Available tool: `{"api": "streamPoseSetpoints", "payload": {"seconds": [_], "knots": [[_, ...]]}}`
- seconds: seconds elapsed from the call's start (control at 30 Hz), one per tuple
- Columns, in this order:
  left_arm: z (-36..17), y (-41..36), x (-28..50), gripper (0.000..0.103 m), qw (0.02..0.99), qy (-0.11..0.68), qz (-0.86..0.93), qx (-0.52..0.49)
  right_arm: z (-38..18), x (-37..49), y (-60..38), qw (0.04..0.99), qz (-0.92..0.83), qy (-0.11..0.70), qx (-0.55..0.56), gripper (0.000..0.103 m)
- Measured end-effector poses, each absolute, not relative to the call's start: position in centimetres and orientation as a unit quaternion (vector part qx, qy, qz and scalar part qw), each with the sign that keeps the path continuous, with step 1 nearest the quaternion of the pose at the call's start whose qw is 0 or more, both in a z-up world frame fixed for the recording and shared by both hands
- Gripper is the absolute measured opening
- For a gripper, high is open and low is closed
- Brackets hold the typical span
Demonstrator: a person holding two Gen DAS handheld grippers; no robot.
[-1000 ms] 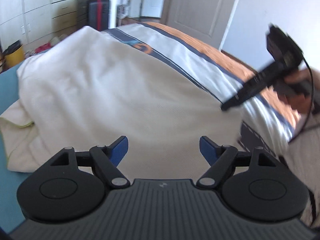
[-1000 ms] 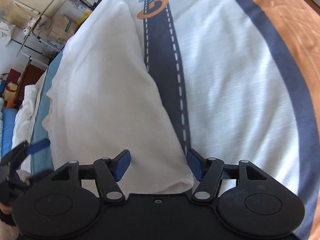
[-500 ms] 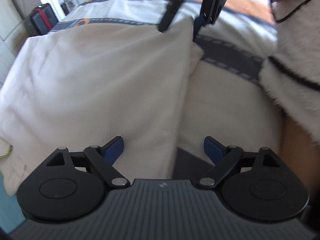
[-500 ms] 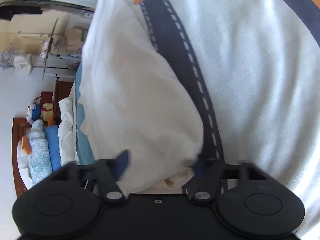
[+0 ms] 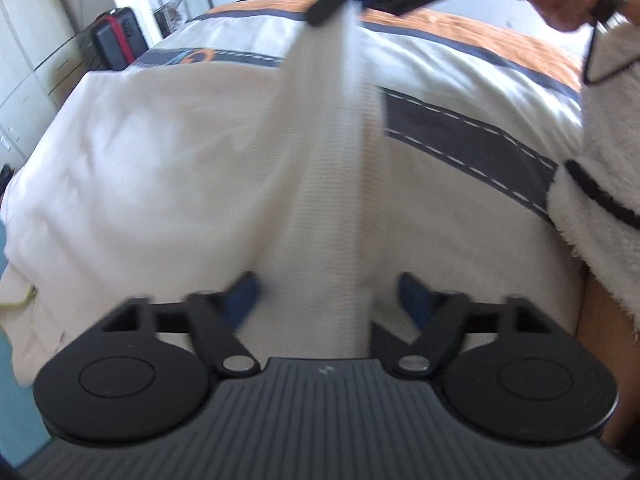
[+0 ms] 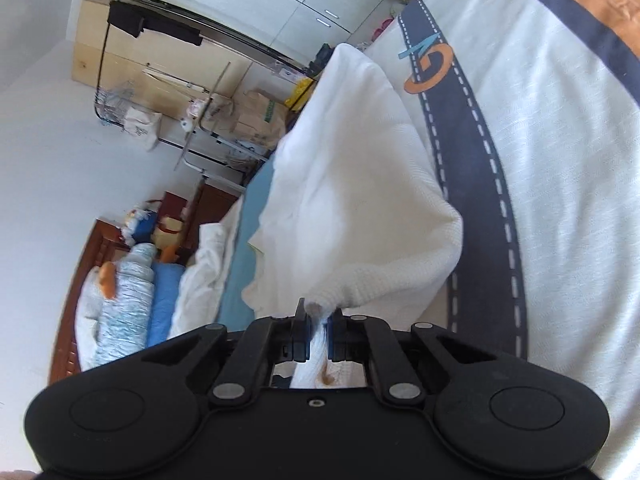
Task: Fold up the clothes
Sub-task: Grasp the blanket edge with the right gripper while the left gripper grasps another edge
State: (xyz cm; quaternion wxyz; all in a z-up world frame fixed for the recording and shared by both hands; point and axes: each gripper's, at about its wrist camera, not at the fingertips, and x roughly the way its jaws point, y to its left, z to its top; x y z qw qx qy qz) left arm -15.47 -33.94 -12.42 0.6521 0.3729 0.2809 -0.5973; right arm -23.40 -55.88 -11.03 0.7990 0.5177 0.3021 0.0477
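Above the bed, the right tool is clamped on a corner of the white cloth and lifts it. The left tool stands apart, with the raised strip between its fingers. This looks like a fold in progress; next, the left tool probably needs to close on that strip.

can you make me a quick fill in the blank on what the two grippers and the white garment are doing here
1. The right gripper is shut on the white ____.
2. The left gripper has its jaws ____.
3. The white garment lies on a ____.
4. The suitcase by the wall is black and ____.

Missing words: garment; open; bed; red
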Motion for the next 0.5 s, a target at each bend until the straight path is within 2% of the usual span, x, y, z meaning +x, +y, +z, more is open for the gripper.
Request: {"api": "streamPoseSetpoints", "payload": {"seconds": [0.13, 0.17, 0.2, 0.27, 0.37, 0.47, 0.5], "knots": [[-12.8, -34.2, -16.2, 0.089, 0.665, 0.249, -0.585, 0.393, -10.6, -23.2, -56.0, 0.805, 0.062, 0.282, 0.518, 0.01], [-12.5, -34.1, -15.8, 0.071, 0.676, 0.249, -0.577, 0.384, -10.6, -23.2, -55.9, 0.804, 0.063, 0.282, 0.52, 0.01], [-12.1, -34.0, -15.1, 0.044, 0.688, 0.256, -0.568, 0.372, -10.6, -23.2, -55.8, 0.803, 0.065, 0.281, 0.521, 0.01], [-11.4, -33.8, -13.2, 0.026, 0.708, 0.283, -0.551, 0.339, -10.6, -23.2, -55.7, 0.801, 0.068, 0.28, 0.525, 0.01], [-10.6, -33.4, -11.0, 0.026, 0.722, 0.32, -0.545, 0.281, -10.8, -23.5, -55.6, 0.795, 0.071, 0.283, 0.532, 0.011], [-10.3, -33.2, -10.5, 0.026, 0.732, 0.317, -0.536, 0.277, -11.1, -23.8, -55.9, 0.783, 0.074, 0.277, 0.551, 0.017], [-10.2, -33.2, -10.3, 0.027, 0.736, 0.319, -0.532, 0.272, -11.3, -23.9, -56.0, 0.778, 0.075, 0.276, 0.559, 0.023]]}}
